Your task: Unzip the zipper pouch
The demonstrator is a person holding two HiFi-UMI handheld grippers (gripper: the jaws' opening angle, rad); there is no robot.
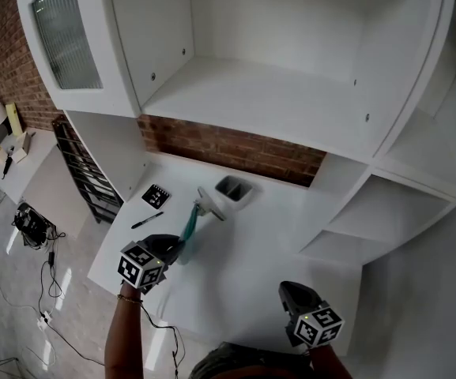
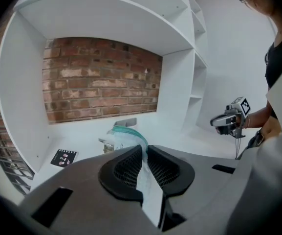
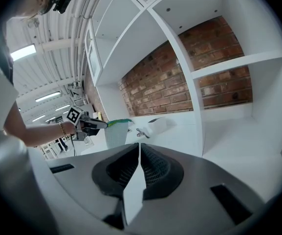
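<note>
One white counter (image 1: 251,251), brick wall (image 1: 235,152) behind, left gripper (image 1: 179,248) holding pouch (image 1: 190,227)

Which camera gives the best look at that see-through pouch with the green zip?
The right gripper view: the pouch shows its flat side, held by the left gripper. The left gripper view is closer, but the jaws cover part of the pouch. The head view shows only a thin green strip.

left gripper (image 1: 176,249): jaws pinched tight on the pouch (image 1: 190,226), bare forearm behind it
right gripper (image 1: 289,289): jaws closed, empty, hanging by the counter's (image 1: 251,243) front edge
</note>
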